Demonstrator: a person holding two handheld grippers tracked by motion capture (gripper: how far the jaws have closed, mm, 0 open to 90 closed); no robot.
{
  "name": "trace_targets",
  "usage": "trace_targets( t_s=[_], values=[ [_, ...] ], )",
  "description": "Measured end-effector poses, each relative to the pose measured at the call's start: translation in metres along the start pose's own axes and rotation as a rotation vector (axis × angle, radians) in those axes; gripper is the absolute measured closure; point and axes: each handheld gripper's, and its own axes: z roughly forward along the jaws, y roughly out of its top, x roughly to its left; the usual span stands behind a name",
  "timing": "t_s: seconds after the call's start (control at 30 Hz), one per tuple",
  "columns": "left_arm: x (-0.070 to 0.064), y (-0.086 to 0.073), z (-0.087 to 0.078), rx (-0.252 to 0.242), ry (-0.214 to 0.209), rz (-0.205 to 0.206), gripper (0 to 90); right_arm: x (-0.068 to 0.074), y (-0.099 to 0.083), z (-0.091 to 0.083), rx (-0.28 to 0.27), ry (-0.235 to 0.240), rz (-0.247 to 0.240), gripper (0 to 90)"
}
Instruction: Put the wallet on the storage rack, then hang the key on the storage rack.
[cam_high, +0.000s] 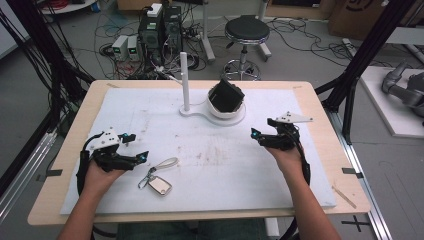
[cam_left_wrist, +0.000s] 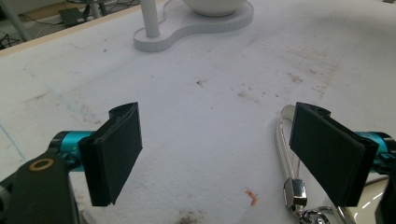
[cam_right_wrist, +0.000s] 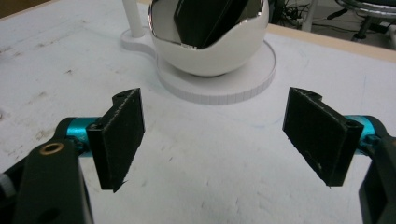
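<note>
Workshop floor beyond the table: cables, two computer towers (cam_high: 161, 30), a round black stool (cam_high: 246, 31). My work surface is a white foam board (cam_high: 220, 165), scuffed and stained, lying on a wooden table (cam_high: 325, 115).

Landmark for everything below: the white stand (cam_high: 212, 112) at the far middle of the board. It has an upright white post (cam_high: 184, 80) and a white bowl (cam_high: 226, 107) holding a dark, flat, tilted object (cam_high: 226, 95). What the object is, I cannot tell.

Left of the stand and nearer to me: my left gripper (cam_high: 135, 148), held in my left hand (cam_high: 102, 175). Jaws spread wide, nothing between them. In the left gripper view its gripper (cam_left_wrist: 217, 154) looks toward the stand's base (cam_left_wrist: 187, 28); bare board lies between the pads.

Just right of that gripper, still left of the stand and well on my side of it: a key ring set (cam_high: 157, 177) flat on the board, with a pale loop strap, a metal clasp and a small squarish tag. In the left gripper view the strap (cam_left_wrist: 282, 144) runs beside the right-hand pad (cam_left_wrist: 327, 149); touching or not, I cannot tell.

Right of the stand, nearer to me: my right gripper (cam_high: 261, 135), in my right hand (cam_high: 287, 157). Jaws likewise wide apart, empty. In the right gripper view its gripper (cam_right_wrist: 212, 140) faces the bowl (cam_right_wrist: 210, 51), near but apart from the stand's round base.
</note>
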Motion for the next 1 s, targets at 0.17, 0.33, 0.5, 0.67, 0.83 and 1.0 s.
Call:
trace_targets(
  t_s=[0.17, 0.33, 0.5, 0.67, 0.83, 1.0],
  values=[
    [0.001, 0.002, 0.006, -0.006, -0.011, -0.001, 17.0, -0.003, -0.018, 0.000, 0.035, 0.014, 0.024, 19.7],
    [-0.001, 0.003, 0.013, -0.002, -0.025, 0.001, 17.0, -0.008, -0.028, 0.002, 0.066, -0.001, 0.036, 19.6],
    [-0.001, 0.003, 0.016, -0.002, -0.033, -0.004, 17.0, -0.012, -0.030, 0.001, 0.066, -0.028, 0.044, 19.6],
    [-0.001, 0.004, 0.017, -0.001, -0.031, -0.002, 17.0, -0.011, -0.031, 0.000, 0.089, -0.031, 0.017, 19.6],
    [-0.005, 0.006, 0.019, 0.001, -0.039, 0.007, 17.0, -0.012, -0.031, -0.002, 0.076, -0.029, 0.017, 19.6],
    [-0.006, 0.006, 0.021, 0.008, -0.051, 0.002, 17.0, -0.013, -0.031, -0.002, 0.070, -0.034, 0.020, 19.6]
  ],
)
